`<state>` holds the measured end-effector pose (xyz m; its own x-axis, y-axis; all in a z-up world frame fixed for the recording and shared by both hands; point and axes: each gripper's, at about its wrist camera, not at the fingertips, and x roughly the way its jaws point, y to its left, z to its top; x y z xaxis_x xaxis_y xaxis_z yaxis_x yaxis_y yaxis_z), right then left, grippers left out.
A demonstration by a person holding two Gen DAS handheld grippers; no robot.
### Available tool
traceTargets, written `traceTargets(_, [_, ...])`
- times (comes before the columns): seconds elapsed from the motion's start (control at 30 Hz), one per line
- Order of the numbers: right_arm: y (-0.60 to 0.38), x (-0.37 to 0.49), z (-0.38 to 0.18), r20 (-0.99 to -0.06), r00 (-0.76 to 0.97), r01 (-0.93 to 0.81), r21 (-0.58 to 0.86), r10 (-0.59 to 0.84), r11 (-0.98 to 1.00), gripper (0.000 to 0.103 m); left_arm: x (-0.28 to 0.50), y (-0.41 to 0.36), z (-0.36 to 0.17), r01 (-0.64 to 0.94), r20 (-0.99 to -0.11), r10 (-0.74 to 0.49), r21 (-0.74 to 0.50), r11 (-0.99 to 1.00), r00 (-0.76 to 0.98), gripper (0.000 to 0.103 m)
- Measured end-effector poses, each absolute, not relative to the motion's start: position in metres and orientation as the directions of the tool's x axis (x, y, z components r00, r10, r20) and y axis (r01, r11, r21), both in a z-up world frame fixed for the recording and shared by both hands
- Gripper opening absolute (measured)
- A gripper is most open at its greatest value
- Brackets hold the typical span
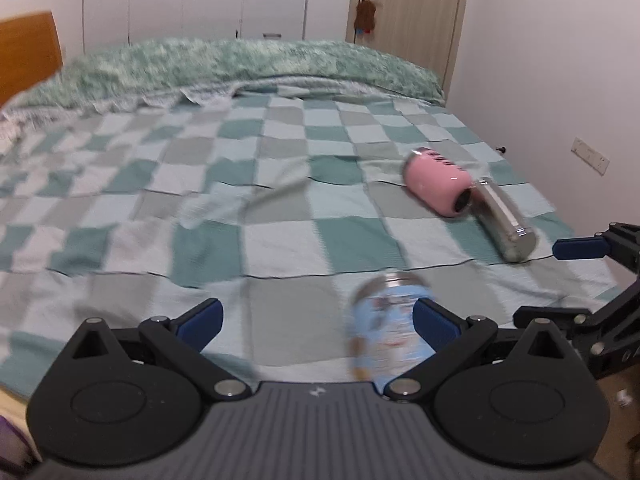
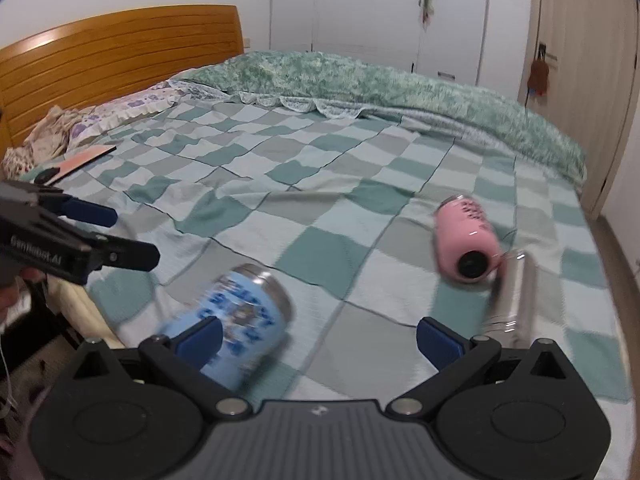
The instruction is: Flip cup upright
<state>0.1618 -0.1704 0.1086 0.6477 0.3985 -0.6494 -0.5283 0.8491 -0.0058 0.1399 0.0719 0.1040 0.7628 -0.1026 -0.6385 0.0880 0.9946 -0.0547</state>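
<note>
A light blue printed cup (image 1: 386, 328) with a steel rim lies on its side on the checkered bedspread, near the front edge. It also shows in the right wrist view (image 2: 240, 324). My left gripper (image 1: 318, 326) is open, the cup just inside its right finger. My right gripper (image 2: 320, 338) is open, the cup beside its left finger. A pink bottle (image 1: 438, 186) lies on its side further back, touching a steel bottle (image 1: 506, 220). Both show in the right wrist view, the pink bottle (image 2: 466, 242) and the steel bottle (image 2: 512, 300).
The bed (image 2: 320, 184) has a folded green duvet (image 2: 400, 88) at the back and a wooden headboard (image 2: 100, 60) on the left. A flat pinkish card (image 2: 86, 158) lies near the pillows. A door (image 1: 404, 0) and wardrobes stand behind.
</note>
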Motion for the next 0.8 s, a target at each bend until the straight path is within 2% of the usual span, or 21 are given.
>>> traceTargets(0.23, [-0.114,0.186,0.082,-0.743,0.559,-0.406,0.14,0.367,0.903,0.103,0.144,0.114,0.075,0.117,-0.64,-0.109,-0.03,0.993,0.761,0.103])
traceTargets(0.67, [-0.077,0.244,0.041,-0.852,0.433,-0.186,0.236,0.295,0.954,0.103,0.167,0.155,0.041,0.136,-0.642,-0.147,-0.066,0.988,0.752,0.103])
traceTargets(0.7, [-0.076,0.248,0.037,-0.86,0.417,-0.168,0.245,0.294,0.955,0.101,0.169,0.157,0.039,0.137,-0.643,-0.147,-0.066,0.988,0.751,0.103])
traceTargets(0.77, [-0.078,0.254,0.031,-0.862,0.398,-0.135,0.282,0.313,0.95,0.086,0.171,0.158,0.037,0.138,-0.647,-0.145,-0.062,0.989,0.749,0.103])
traceTargets(0.8, [-0.079,0.256,0.029,-0.858,0.39,-0.13,0.308,0.334,0.943,0.085,0.172,0.159,0.036,0.137,-0.648,-0.142,-0.058,0.989,0.748,0.103])
